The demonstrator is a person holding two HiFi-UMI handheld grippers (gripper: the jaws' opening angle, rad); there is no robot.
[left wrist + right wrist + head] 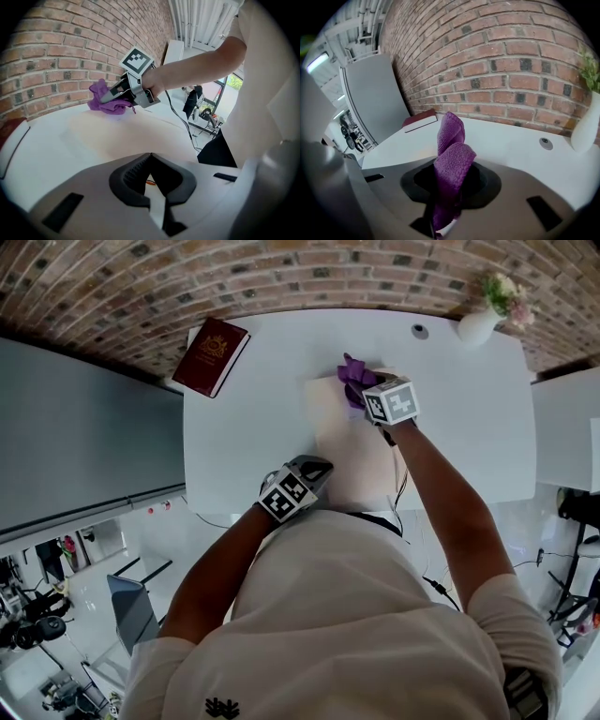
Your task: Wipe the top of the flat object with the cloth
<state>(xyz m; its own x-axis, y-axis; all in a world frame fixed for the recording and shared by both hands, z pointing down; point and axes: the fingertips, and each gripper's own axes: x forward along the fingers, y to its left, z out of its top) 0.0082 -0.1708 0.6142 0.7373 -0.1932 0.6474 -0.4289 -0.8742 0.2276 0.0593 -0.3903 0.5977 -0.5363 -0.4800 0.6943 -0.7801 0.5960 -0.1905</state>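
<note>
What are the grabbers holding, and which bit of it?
The right gripper pinches the purple cloth by one end; the rest pokes out. The left gripper is shut on nothing.

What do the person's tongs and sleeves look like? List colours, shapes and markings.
The left tongs and right tongs have pale grey shells with a black inner lining. Each is topped by a white cube of black square markers. A thin black cable trails from the right one. Sleeves are short, cream.
</note>
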